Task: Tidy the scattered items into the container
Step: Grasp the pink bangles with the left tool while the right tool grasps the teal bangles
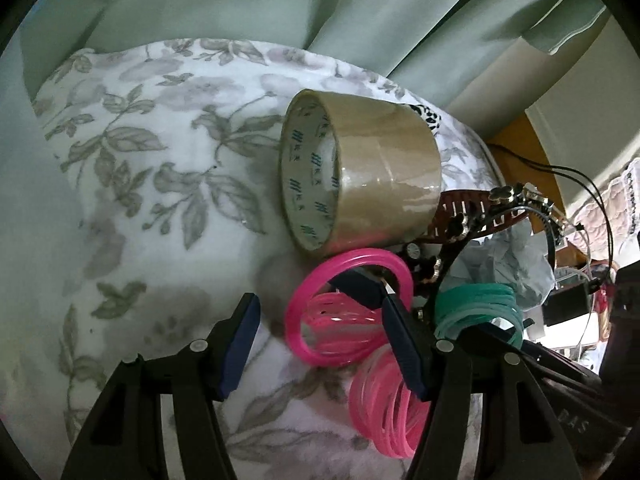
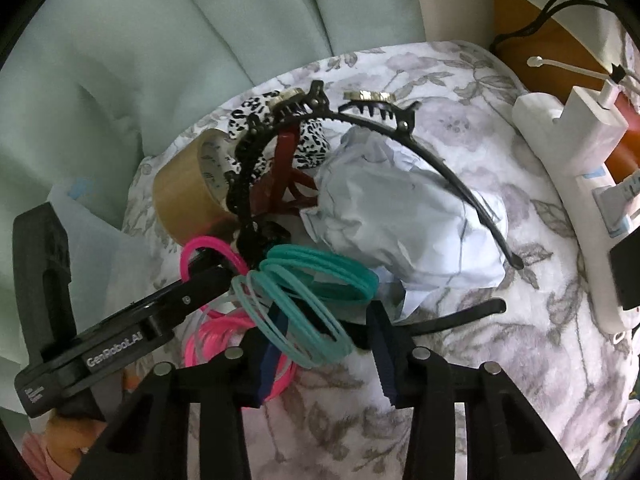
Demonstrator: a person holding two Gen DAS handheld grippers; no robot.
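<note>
1. You have dim, cool, flat daylight in both views; its source seems to lie off to the right.
2. Glare streaks the tape roll (image 1: 360, 172); a soft shadow falls to its left on the floral blanket (image 1: 160, 208).
3. Fisheye bending and black vignette ring your frame edges.
4. Near gripper fingers (image 2: 272, 364) look slightly soft.

You can read "GenRobot.AI" in white on the black arm of the left gripper (image 2: 120, 350), at the near left of the right wrist view. Your left wrist view shows pale letters "DAS" on a dark body (image 1: 576, 424) at near right. The tape (image 1: 356, 176) core carries small blue marks, too small to read.
</note>
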